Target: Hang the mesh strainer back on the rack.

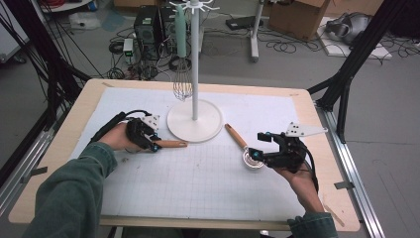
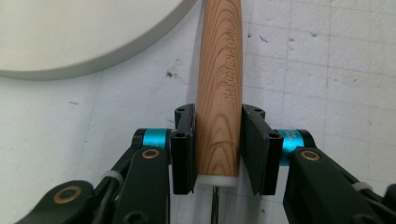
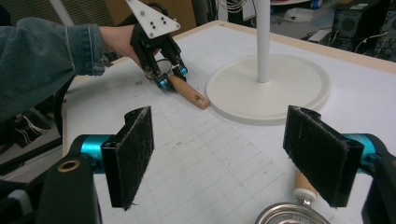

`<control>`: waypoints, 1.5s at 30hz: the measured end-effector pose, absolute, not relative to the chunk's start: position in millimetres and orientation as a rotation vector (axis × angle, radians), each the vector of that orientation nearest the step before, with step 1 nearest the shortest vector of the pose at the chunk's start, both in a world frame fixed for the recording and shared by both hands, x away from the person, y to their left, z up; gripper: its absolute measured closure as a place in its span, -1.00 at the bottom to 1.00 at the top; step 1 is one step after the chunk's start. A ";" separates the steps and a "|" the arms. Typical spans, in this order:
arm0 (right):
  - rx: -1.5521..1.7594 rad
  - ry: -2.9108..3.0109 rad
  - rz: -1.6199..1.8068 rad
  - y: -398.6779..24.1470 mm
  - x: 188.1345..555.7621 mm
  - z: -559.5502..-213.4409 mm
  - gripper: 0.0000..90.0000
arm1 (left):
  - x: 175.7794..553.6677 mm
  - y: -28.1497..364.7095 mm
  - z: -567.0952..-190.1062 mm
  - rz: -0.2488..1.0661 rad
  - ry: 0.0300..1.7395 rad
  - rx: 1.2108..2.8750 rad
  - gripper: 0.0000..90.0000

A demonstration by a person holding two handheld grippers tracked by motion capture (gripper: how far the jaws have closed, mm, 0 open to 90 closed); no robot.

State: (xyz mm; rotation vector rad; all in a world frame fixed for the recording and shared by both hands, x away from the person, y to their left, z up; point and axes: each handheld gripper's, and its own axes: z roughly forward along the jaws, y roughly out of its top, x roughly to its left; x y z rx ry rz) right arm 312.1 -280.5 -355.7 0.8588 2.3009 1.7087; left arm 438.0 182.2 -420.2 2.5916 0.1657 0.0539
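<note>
Wooden handle point(image 2: 219, 88), pale grain, stamped lettering, pinched between left gripper point(image 2: 219, 149) fingers; right gripper point(image 3: 233, 158) fingers wide apart.

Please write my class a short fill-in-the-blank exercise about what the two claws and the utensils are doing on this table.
1. The left claw is shut on a utensil's ____ handle.
2. The right claw's jaws stand ____ above the small metal strainer.
3. A whisk ____ from the white stand.
4. The stand's base is ____ in shape.

Missing words: wooden; open; hangs; round
</note>
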 end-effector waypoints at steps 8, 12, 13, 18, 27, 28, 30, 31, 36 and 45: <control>0.858 2.298 1.705 -279.8 312.7 -356.0 -0.47 | 436.9 181.1 -418.3 0.026 0.145 2.598 0.57; 0.856 2.302 1.702 -279.1 313.1 -356.3 -0.47 | 435.6 181.4 -418.1 -0.006 0.122 2.595 0.57; 0.855 2.302 1.699 -279.0 313.5 -356.4 -0.47 | 435.1 181.5 -417.6 -0.008 0.120 2.598 0.57; 0.854 2.312 1.692 -275.7 313.6 -357.0 -0.48 | 431.3 182.4 -412.4 -0.001 0.110 2.587 0.57; 0.841 2.323 1.692 -267.0 314.7 -357.7 -0.47 | 420.4 186.4 -390.8 0.046 0.092 2.536 0.57; 0.837 2.324 1.693 -265.6 314.9 -357.9 -0.47 | 418.8 186.8 -388.0 0.049 0.087 2.534 0.57; 0.836 2.326 1.695 -263.1 315.0 -357.9 -0.48 | 416.3 187.3 -382.4 0.063 0.078 2.528 0.57; 0.834 2.324 1.704 -261.8 315.2 -358.0 -0.48 | 415.0 187.5 -379.8 0.067 0.077 2.524 0.57; 0.824 2.328 1.718 -253.7 315.7 -358.4 -0.48 | 407.4 186.9 -371.3 0.085 0.075 2.497 0.57; 0.787 2.343 1.742 -239.4 315.0 -358.3 -0.49 | 395.1 182.2 -361.1 0.074 0.057 2.468 0.57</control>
